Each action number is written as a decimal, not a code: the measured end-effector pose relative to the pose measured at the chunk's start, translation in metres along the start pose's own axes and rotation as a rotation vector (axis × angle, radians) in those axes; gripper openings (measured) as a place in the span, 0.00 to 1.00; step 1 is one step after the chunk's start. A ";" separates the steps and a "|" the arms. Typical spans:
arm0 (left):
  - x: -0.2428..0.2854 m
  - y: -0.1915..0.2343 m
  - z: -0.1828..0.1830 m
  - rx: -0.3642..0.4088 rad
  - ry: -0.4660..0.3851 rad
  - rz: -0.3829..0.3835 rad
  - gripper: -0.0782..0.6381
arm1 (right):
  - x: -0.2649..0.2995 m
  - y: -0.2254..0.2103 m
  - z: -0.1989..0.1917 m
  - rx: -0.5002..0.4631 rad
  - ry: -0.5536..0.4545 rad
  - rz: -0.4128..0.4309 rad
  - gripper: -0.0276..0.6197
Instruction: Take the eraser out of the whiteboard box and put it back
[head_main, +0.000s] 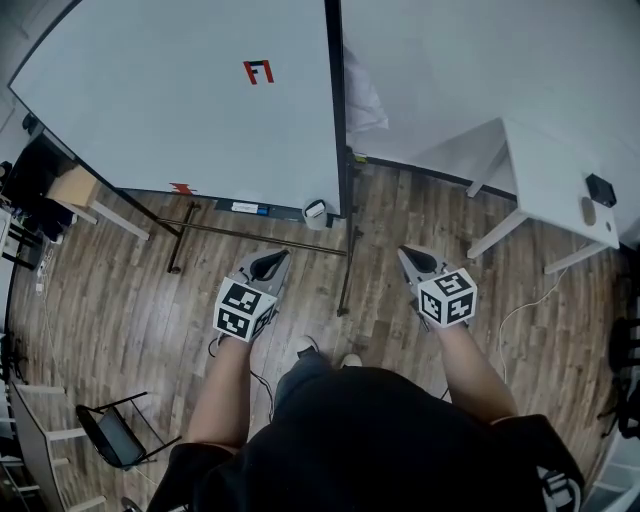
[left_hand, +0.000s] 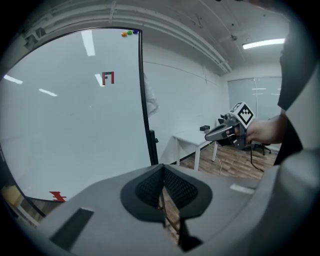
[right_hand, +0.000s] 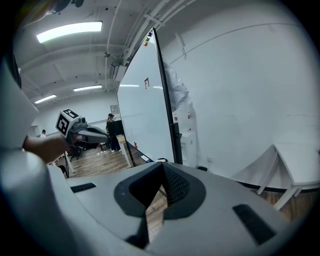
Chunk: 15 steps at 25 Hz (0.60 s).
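From above the person's head, one camera looks steeply down on the wooden floor (head_main: 120, 300), with the whiteboard (head_main: 180, 100) ahead and the white table (head_main: 560, 180) to its right. The camera on the left gripper (head_main: 270, 262) faces the board from nearby. The one on the right gripper (head_main: 415, 260) sights along its right edge. Each gripper view catches the other gripper, and all three views share the board and table.

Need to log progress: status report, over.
Left tongs, right tongs shut, empty. Whiteboard box at bottom corner of whiteboard, untouched; eraser not discernible. Nothing between.
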<state>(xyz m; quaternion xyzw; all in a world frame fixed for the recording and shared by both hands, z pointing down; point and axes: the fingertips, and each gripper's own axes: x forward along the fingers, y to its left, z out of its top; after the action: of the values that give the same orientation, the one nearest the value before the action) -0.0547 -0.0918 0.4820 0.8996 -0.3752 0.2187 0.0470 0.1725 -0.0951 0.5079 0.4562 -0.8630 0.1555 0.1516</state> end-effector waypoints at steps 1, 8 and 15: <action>0.000 -0.001 0.000 -0.001 -0.002 -0.002 0.12 | -0.001 -0.001 -0.003 0.003 0.004 -0.005 0.03; 0.004 0.006 -0.001 -0.013 -0.013 -0.010 0.12 | 0.000 -0.002 -0.004 0.002 0.004 -0.027 0.03; 0.014 0.018 0.002 -0.009 -0.026 -0.032 0.12 | 0.011 -0.005 0.002 0.011 -0.011 -0.055 0.03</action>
<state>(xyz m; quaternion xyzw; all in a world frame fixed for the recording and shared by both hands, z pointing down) -0.0580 -0.1140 0.4848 0.9079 -0.3625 0.2045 0.0496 0.1703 -0.1064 0.5113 0.4812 -0.8501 0.1535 0.1488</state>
